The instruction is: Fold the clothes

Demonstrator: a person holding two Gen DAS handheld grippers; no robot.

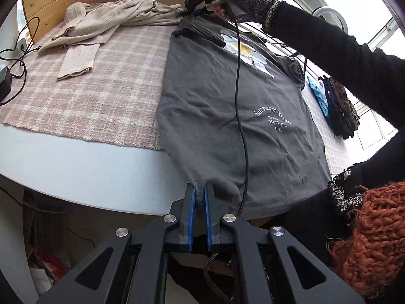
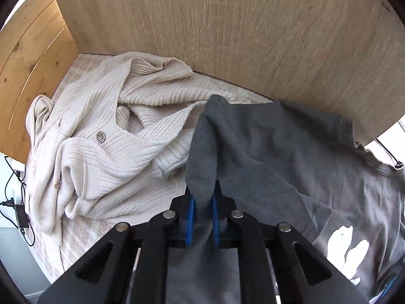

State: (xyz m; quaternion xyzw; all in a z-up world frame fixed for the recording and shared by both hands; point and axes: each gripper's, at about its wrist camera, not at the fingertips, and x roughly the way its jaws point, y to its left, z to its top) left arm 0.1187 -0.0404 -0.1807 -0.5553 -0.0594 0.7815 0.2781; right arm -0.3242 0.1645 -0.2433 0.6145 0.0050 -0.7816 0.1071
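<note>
I have the grey T-shirt [image 1: 227,116] spread print-up on the surface [image 1: 76,167], its long axis running from the near edge to the far board. My left claw [image 1: 199,195] is pinched shut on the hem at the near left corner, right where the cloth hangs over the rim. My right claw [image 2: 202,210] is clamped on a fold of the same shirt at the far left end, by the sleeve — in the left view I see it at the shoulder, close to the beige cardigan [image 1: 101,25].

So both claws hold one long side of the shirt, and the rest of the body lies off to the right of them. Any fold along the length would carry that held edge rightward across the print; the left claw is the nearer one to me, the right reaches far. Whether this is a side fold being lifted or the shirt being pulled straight, I can't settle from here.

Count: one grey T-shirt in hand, one beige cardigan crumpled at the far left, one stack of folded clothes [image 1: 336,106] at the right edge, two claws — and one pink checked cloth [image 1: 101,96] under it all.
</note>
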